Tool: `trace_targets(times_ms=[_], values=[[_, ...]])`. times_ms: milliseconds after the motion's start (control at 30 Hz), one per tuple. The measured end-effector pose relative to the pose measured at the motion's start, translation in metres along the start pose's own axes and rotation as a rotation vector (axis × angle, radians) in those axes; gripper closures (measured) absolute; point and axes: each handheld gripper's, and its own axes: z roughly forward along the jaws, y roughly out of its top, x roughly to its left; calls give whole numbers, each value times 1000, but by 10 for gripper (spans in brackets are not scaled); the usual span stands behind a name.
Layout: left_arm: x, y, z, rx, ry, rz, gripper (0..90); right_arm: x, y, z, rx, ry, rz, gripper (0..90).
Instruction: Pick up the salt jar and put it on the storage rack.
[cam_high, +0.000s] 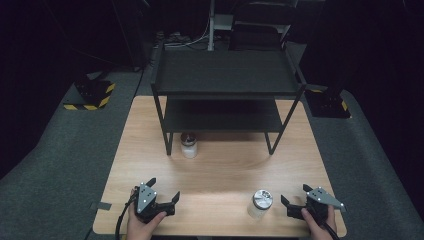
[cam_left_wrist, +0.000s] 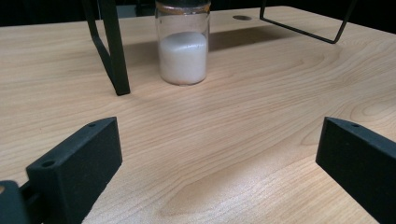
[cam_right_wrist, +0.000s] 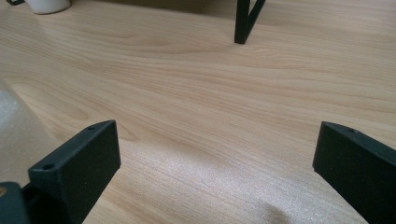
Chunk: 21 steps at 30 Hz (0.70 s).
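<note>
From above, I had both tools resting low on the pale wooden table (cam_high: 220, 170), each with jaws spread wide and nothing between them. The left gripper (cam_high: 163, 196) sat at the near left edge; the right gripper (cam_high: 295, 200) lay just beside the nearer clear glass jar with a silver metal lid (cam_high: 260, 202). A 2nd clear glass jar half full of white powder (cam_high: 189, 145) stood by the front left leg of the black 2-tier metal shelf (cam_high: 225, 75). I judged a sideways sweep from the right could tip the near jar, and a reach at the far one could clip that leg. The left gripper view showed the powder level in the far jar (cam_left_wrist: 182, 56), which the high view blurred.
</note>
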Motion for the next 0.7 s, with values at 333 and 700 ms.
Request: trace_targets(times_ms=[333, 700], values=[[2, 3, 2, 15, -4, -13, 6, -4, -1, 0, -5, 25, -1, 5], [5, 3, 2, 20, -26, -26, 6, -7, -2, -1, -11, 40, -3, 4]])
